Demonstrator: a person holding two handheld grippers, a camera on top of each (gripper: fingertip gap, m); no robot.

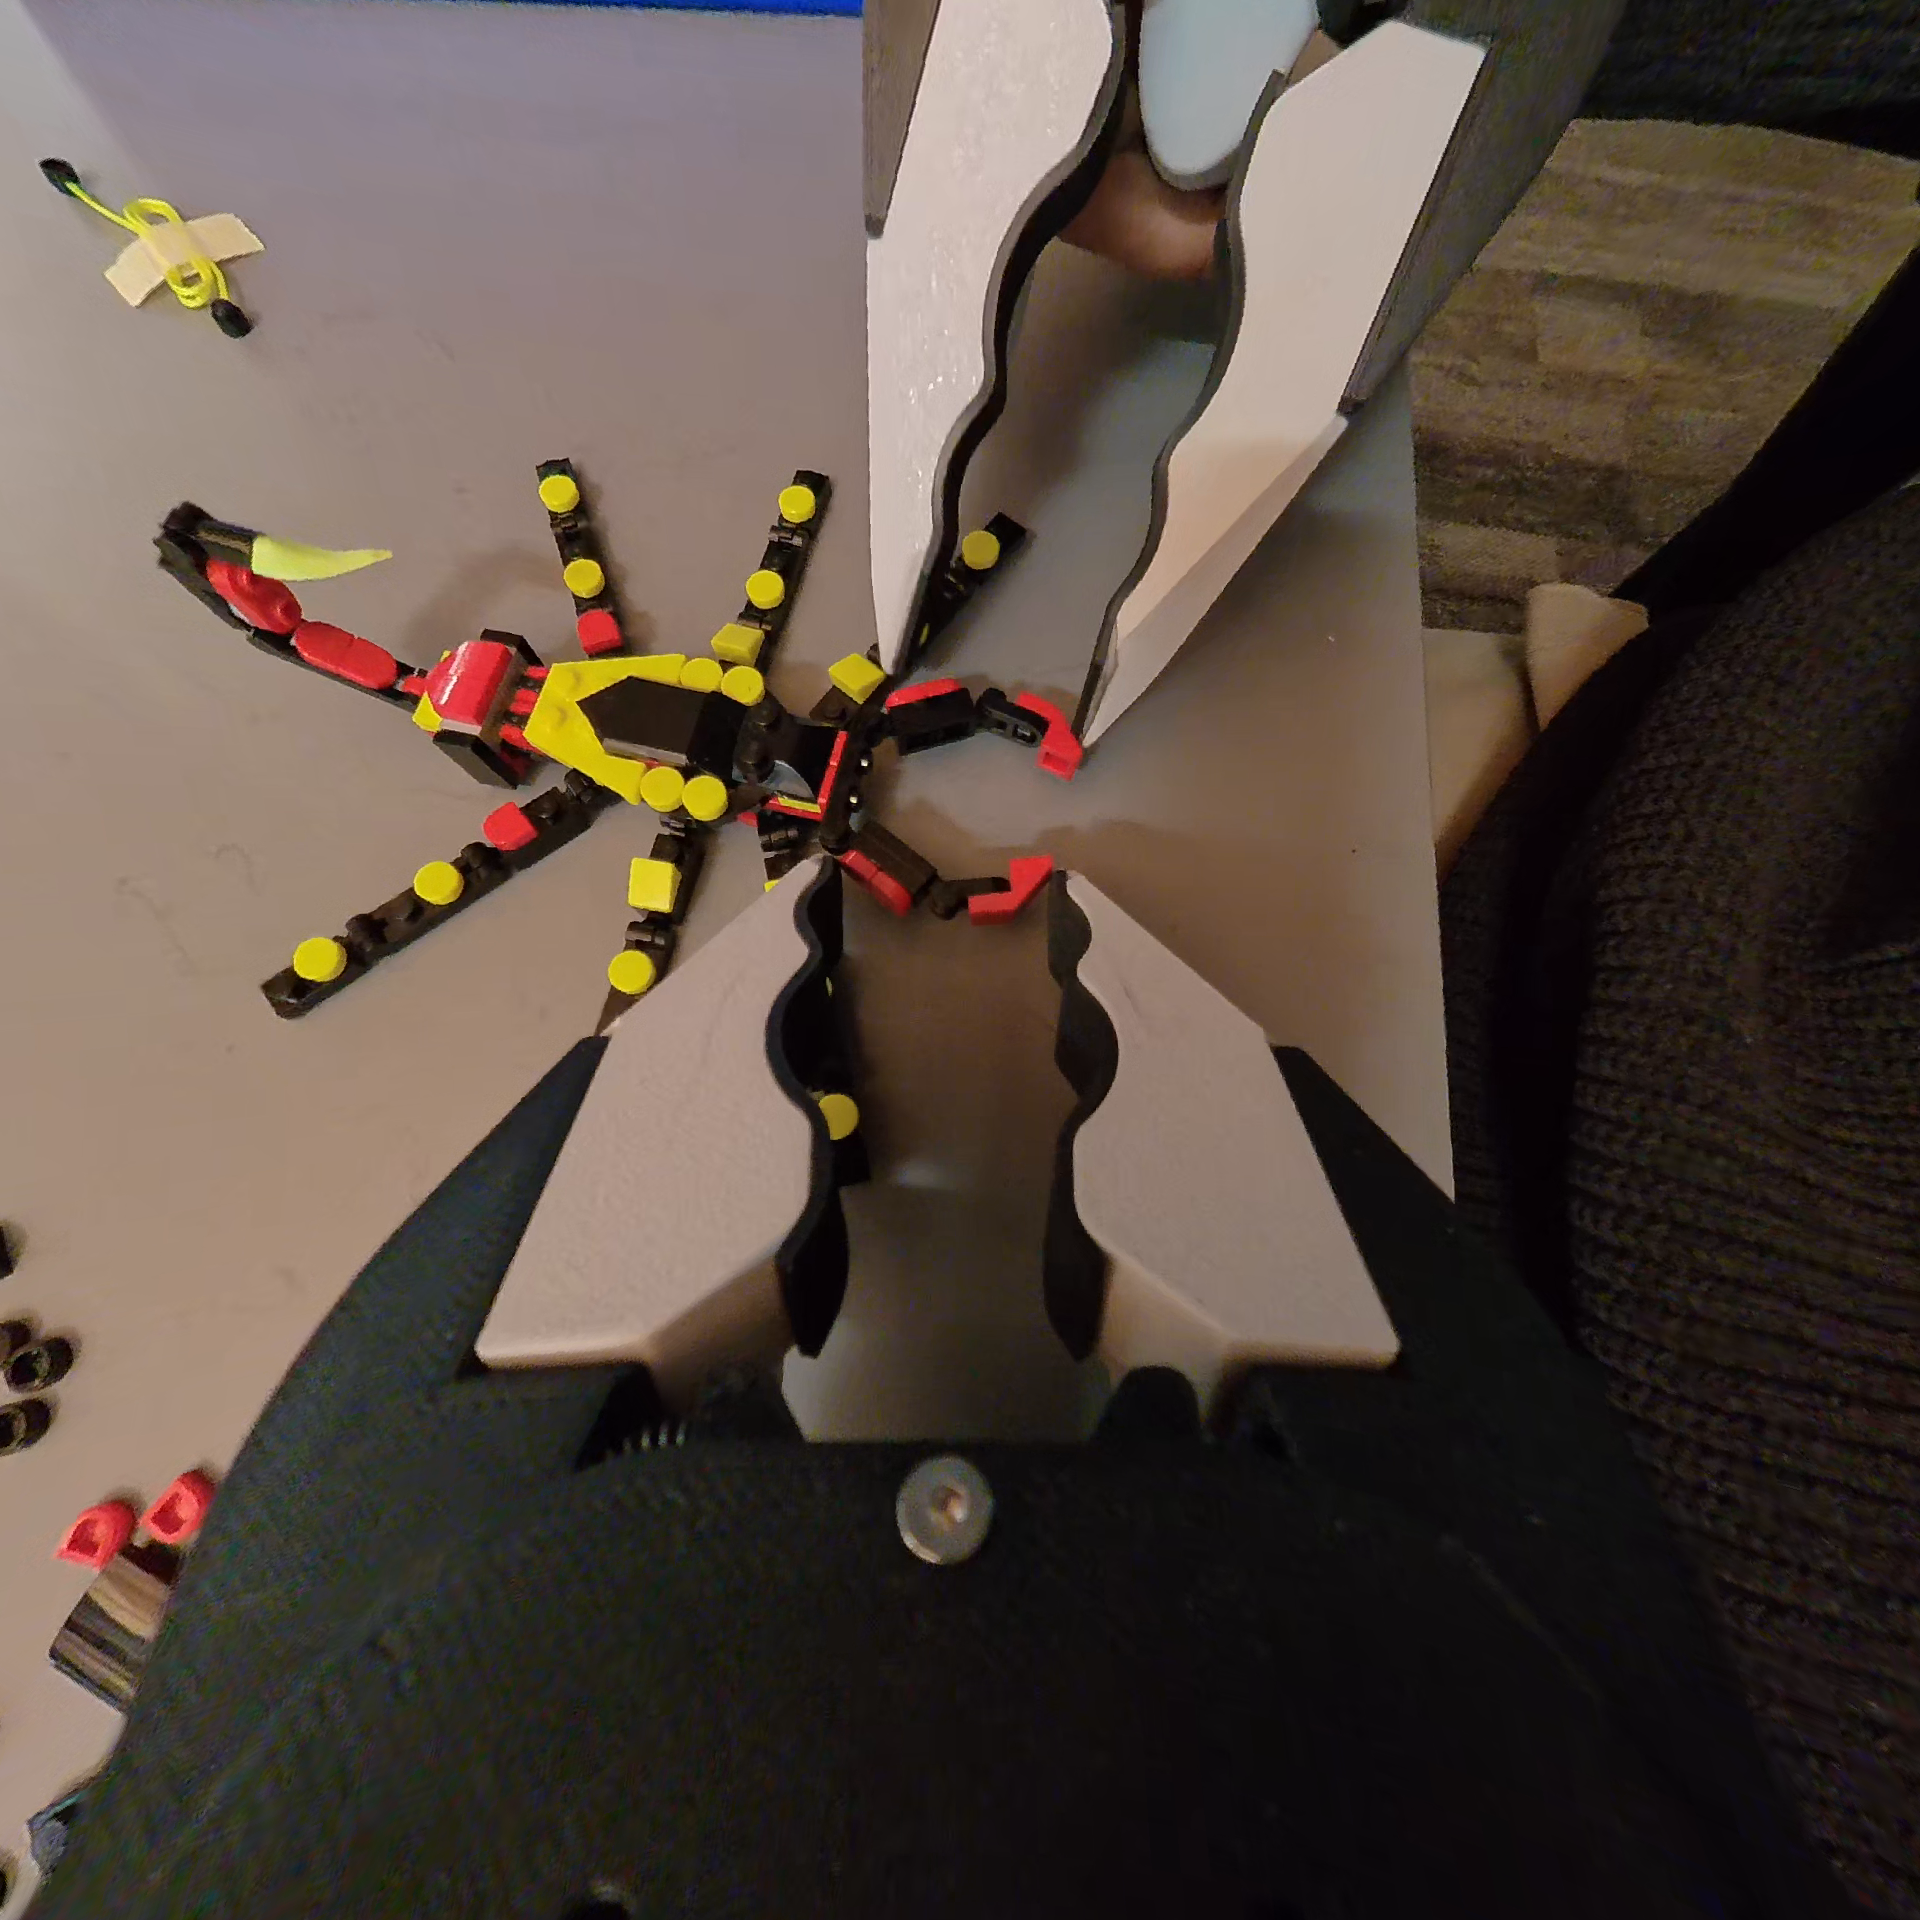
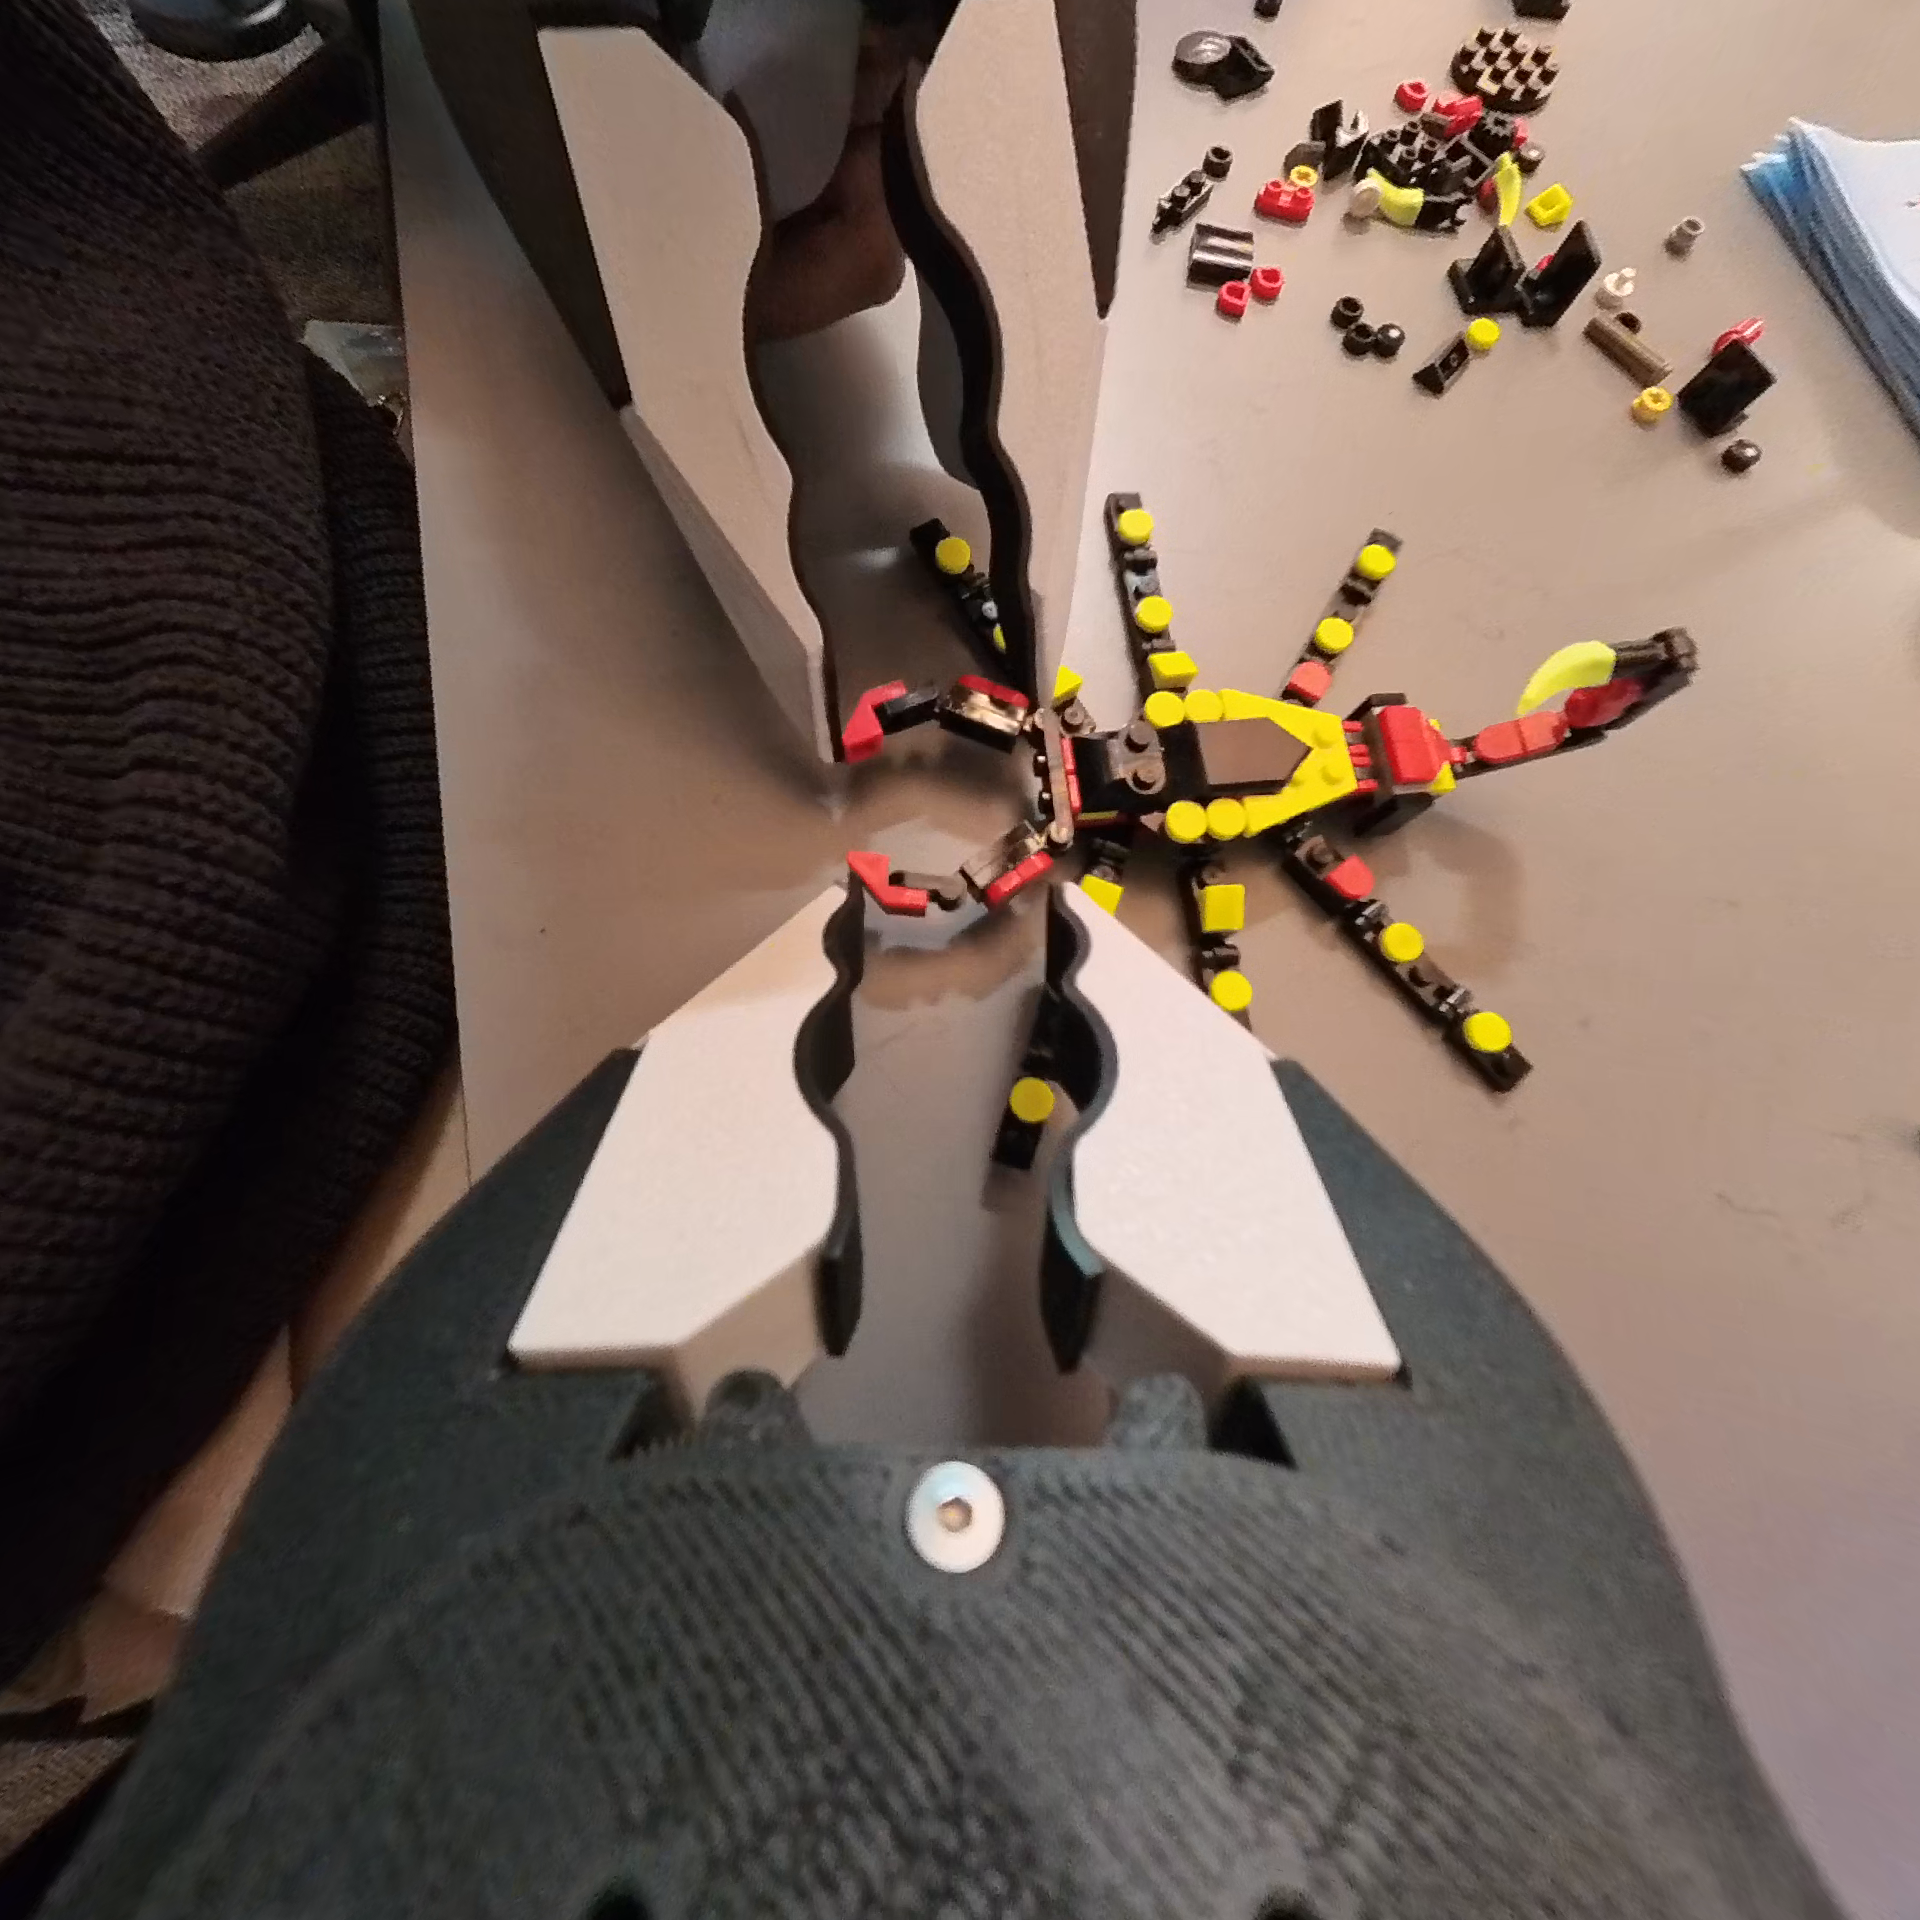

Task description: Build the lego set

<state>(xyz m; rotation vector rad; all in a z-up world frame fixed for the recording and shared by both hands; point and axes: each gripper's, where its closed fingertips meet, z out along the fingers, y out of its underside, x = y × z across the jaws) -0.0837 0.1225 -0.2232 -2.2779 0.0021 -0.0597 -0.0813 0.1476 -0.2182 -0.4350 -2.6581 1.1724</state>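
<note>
A toy-brick scorpion, black with red and yellow parts, lies flat on the grey table. My left gripper is open. One red-and-black pincer arm lies across just ahead of its fingertips, not pinched. My right gripper is open too. The scorpion's other pincer arm lies across its tips in the same way. Each gripper faces the other: the right gripper enters the left wrist view from the top, and the left gripper enters the right wrist view from the top. The scorpion shows whole there.
A pile of loose bricks lies at the far right with a blue stack of sheets beyond it. A yellow cord taped down and loose red pieces lie at the left. A person's dark knit garment is at the table edge.
</note>
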